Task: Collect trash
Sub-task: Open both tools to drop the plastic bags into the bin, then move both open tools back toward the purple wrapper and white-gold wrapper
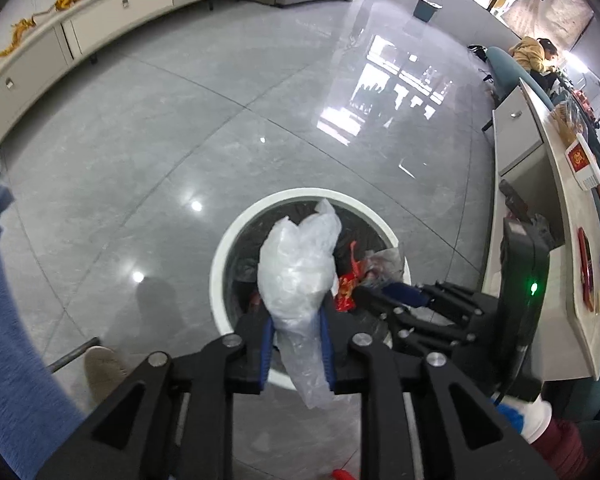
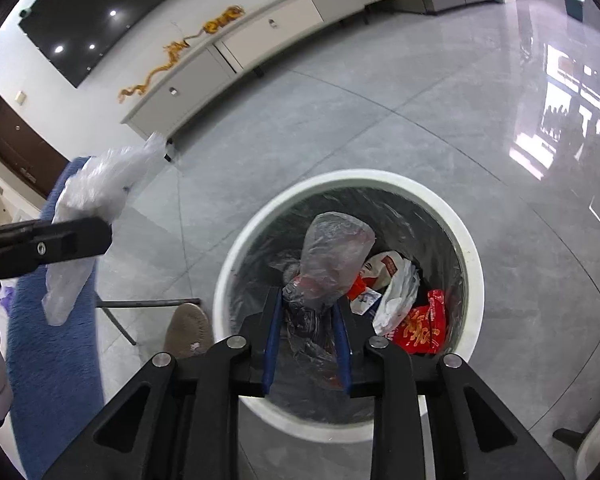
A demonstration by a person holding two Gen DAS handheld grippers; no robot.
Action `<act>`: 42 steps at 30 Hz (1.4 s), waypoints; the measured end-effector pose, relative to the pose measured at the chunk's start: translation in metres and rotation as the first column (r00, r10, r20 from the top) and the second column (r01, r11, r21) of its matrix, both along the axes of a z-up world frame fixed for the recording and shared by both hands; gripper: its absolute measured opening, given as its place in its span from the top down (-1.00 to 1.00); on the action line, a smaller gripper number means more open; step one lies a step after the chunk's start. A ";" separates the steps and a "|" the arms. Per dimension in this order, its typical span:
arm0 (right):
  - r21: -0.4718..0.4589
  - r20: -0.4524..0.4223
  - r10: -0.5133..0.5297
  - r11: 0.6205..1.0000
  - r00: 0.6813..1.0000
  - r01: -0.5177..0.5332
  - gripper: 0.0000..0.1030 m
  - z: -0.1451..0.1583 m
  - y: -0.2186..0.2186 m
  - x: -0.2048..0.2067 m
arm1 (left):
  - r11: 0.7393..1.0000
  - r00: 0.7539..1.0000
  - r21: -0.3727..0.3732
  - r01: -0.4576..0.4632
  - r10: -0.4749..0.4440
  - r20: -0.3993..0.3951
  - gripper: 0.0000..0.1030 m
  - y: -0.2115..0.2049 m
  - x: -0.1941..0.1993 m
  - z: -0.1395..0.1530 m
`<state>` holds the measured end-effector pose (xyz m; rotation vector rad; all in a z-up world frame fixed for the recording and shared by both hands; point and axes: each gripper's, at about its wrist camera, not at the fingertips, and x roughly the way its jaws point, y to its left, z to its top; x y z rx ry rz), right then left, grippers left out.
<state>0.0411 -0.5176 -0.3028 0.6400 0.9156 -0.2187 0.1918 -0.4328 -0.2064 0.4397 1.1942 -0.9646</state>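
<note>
Trash bin (image 2: 236, 264), both grippers clamping plastic bags, wrapper writing unreadable

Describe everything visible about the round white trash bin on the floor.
The trash bin is round with a thick white rim and a dark plastic liner. It stands upright on grey floor tiles, open-topped. Inside lie a red snack wrapper, a white bag and printed paper scraps. Both grippers, left gripper and right gripper, hold crumpled clear plastic over it.
</note>
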 end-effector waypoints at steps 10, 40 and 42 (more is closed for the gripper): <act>-0.023 -0.058 -0.007 1.000 0.998 0.006 0.05 -0.018 -0.009 0.011 | 0.998 0.999 -0.055 -0.036 0.037 0.017 0.02 -0.008 0.001 -0.003; -0.309 0.255 0.386 0.901 0.887 -0.304 0.05 0.226 0.166 -0.007 | 0.794 0.741 -0.242 -0.558 0.608 0.285 -0.08 0.417 -0.026 0.129; -0.318 0.260 0.419 0.888 0.870 -0.333 0.04 0.236 0.181 0.001 | 0.769 0.726 -0.245 -0.591 0.639 0.254 -0.10 0.436 -0.022 0.122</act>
